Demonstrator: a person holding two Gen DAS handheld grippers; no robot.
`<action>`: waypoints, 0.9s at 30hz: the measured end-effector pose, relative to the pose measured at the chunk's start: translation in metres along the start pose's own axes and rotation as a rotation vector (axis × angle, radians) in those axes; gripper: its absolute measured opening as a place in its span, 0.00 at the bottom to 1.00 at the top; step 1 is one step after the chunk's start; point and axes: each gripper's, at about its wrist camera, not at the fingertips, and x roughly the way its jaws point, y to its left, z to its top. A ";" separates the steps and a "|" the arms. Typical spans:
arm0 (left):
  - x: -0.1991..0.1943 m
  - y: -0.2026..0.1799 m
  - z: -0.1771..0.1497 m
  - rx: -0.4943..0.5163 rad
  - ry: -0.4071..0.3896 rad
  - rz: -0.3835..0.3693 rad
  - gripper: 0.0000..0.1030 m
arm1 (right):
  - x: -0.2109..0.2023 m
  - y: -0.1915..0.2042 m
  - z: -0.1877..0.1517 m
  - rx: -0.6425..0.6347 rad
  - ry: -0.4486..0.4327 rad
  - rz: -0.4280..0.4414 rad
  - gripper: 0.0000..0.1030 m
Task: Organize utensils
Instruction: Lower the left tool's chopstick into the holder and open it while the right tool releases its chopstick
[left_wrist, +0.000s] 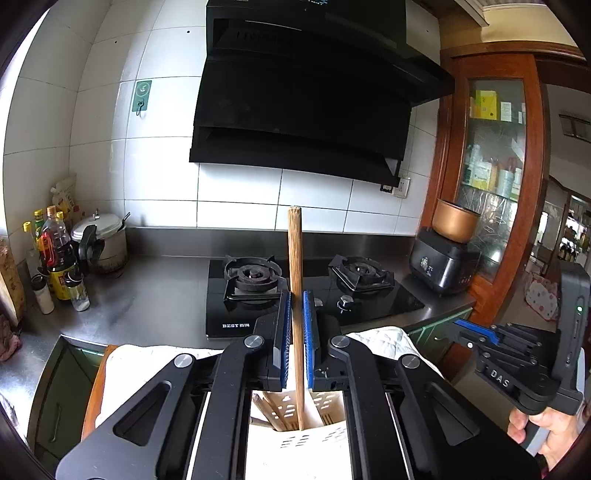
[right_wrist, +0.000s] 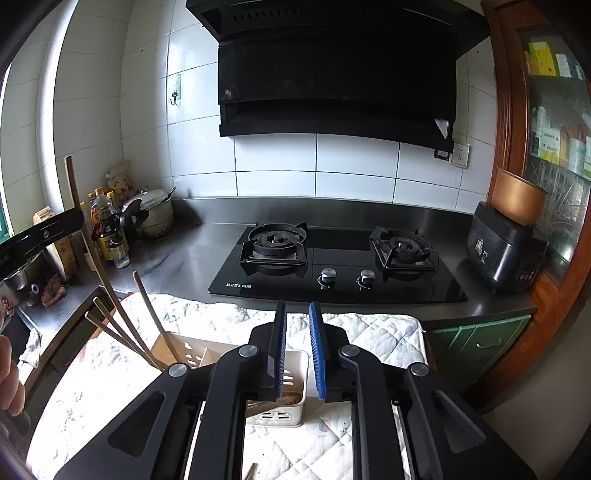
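1. The left gripper (left_wrist: 296, 339) has its jaws clamped on a chopstick (left_wrist: 295, 280) at mid-length, upright, its lower end inside the holder (left_wrist: 295, 410) directly under the jaws.
2. The chopstick looks light, stiff and smooth; gripping near the middle should limit swivelling.
3. The right gripper (right_wrist: 298, 354) has jaws narrowly parted and empty, above the white caddy (right_wrist: 291, 373).

Daylight enters from the left and brightens the white tiles (right_wrist: 354, 162); the hood (left_wrist: 303, 96) stays near-black, the steel counter (right_wrist: 192, 251) shows soft glare, fisheye edges bend and darken
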 end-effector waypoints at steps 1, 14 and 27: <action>0.003 0.003 0.001 -0.009 0.001 -0.001 0.05 | -0.003 0.000 -0.001 -0.004 -0.004 0.001 0.13; 0.025 -0.002 -0.013 -0.002 0.010 0.020 0.05 | -0.047 0.003 -0.037 -0.006 -0.041 0.033 0.14; 0.032 -0.004 -0.030 0.022 0.074 0.002 0.08 | -0.078 0.038 -0.140 0.040 0.088 0.086 0.18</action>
